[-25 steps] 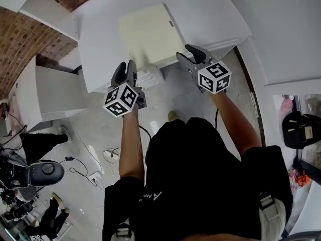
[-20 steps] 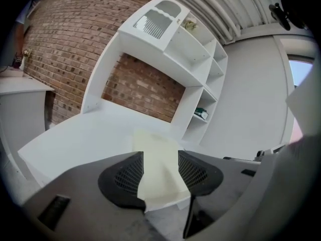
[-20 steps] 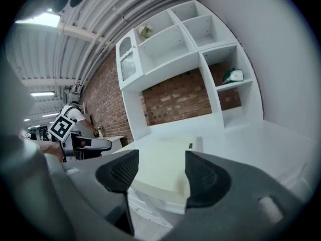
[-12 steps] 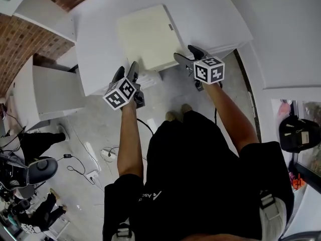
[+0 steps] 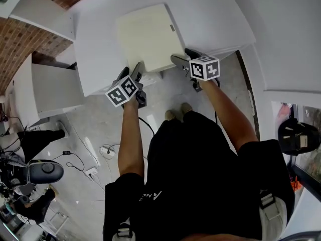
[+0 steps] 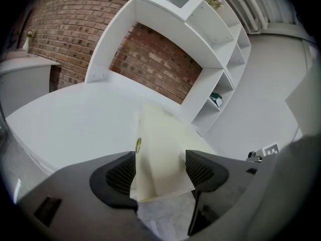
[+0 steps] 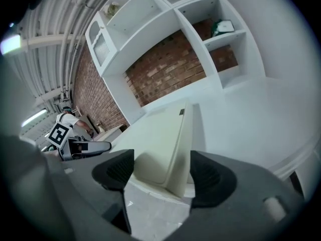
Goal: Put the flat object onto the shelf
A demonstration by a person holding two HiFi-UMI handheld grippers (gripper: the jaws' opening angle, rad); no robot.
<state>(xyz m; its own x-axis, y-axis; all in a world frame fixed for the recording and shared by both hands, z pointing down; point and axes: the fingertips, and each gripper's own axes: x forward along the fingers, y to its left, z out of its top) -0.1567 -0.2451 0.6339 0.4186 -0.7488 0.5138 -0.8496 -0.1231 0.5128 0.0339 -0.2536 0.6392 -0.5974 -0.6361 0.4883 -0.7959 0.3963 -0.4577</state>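
Two grippers down by the front edge of a white shelf [image 5: 100,39], one in each hand. Left gripper [image 6: 160,170] with jaws spread wide, just been opening. Between those jaws, the near left corner of the flat object [image 5: 145,36], thin and cream. No squeeze on it: right pad clear of it, left pad just beside its edge, too close to tell about a touch. Right gripper [image 7: 161,172] the same way, jaws spread wide and just been opening. Between those jaws, the near right corner of the flat object, with a gap on each side. No grip there either. Flat object lying flat on the shelf, stretching away ahead of both sets of jaws. Its near edge right at the shelf's front, just where the jaws are. Small dark tab [image 5: 171,28] on its right edge, far ahead of the right jaws. Far past the left jaws, a brick wall [image 6: 160,54], and white cubbies [image 6: 220,84] up to the right of them. One small green thing [image 6: 215,99] in a cubby. Under both sets of jaws, grey floor [image 5: 100,124]. Behind the left jaws, a marker cube [image 5: 122,91]; behind the right jaws, a second marker cube [image 5: 204,68]. Off to the left of the right jaws, the left gripper, by the other corner.
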